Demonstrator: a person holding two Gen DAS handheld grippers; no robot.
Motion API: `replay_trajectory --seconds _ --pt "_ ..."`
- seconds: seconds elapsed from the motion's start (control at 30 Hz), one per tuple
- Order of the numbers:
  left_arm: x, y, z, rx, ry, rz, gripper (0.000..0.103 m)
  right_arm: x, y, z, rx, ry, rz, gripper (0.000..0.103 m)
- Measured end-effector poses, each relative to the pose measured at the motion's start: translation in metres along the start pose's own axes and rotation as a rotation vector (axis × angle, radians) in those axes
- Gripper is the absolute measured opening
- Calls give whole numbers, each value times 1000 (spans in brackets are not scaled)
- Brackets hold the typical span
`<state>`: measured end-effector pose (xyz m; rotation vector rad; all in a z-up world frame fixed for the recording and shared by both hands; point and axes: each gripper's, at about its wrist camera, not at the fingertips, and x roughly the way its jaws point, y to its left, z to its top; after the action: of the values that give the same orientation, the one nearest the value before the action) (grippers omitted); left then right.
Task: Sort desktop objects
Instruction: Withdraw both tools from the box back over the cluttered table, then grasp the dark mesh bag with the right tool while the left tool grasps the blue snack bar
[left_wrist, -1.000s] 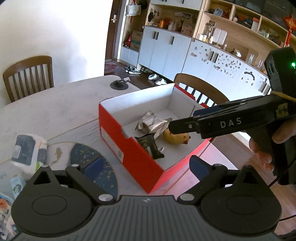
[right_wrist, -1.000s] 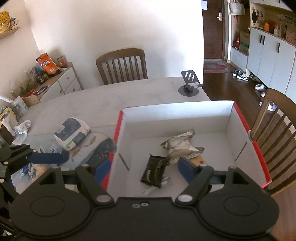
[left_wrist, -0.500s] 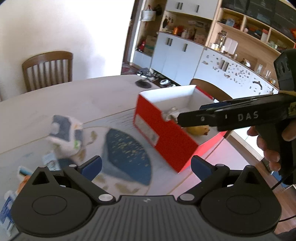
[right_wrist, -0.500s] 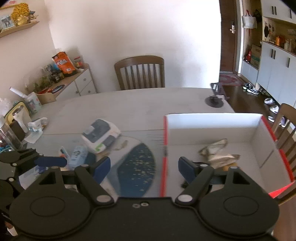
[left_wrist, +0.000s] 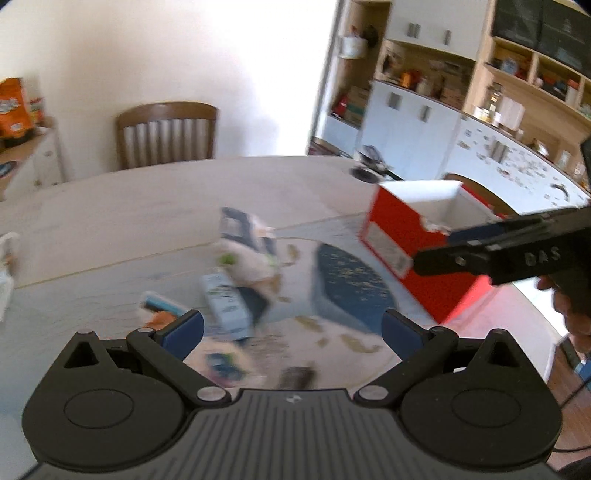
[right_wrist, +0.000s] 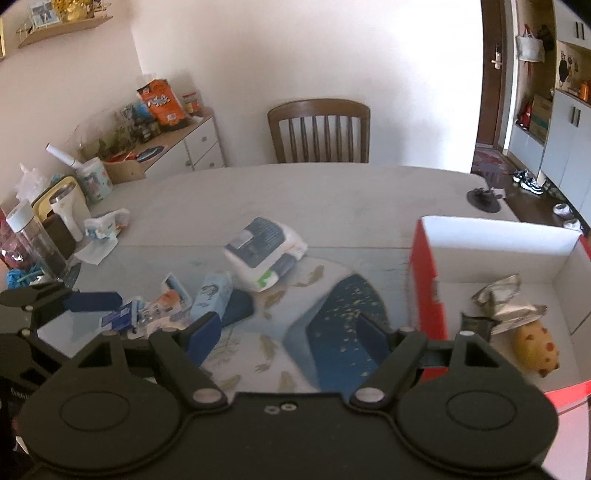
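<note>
where packets (right_wrist: 173, 299) crowd the mat — red box (right_wrist: 424, 280) alongside

Matt cardboard box (right_wrist: 424, 280), crinkled shiny foil wrapper (right_wrist: 506, 306), glossy plastic tissue pack (right_wrist: 264, 251), slatted wooden chair (right_wrist: 319, 131).

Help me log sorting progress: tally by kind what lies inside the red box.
Silver foil wrapper: 1
Dark packet: 1
Yellow spotted toy: 1
Total: 3 in the red box
</note>
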<state>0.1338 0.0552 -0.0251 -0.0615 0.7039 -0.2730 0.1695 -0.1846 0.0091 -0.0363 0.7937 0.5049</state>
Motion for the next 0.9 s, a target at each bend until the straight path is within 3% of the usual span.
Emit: replay_trajectory --seconds 0.57,0.9 --pt "-4 91 -38 -47 44 142 103 30 64 -27 -86 74 47 80" --pt "10 116 -52 -23 80 146 103 65 89 -53 -169 168 67 80"
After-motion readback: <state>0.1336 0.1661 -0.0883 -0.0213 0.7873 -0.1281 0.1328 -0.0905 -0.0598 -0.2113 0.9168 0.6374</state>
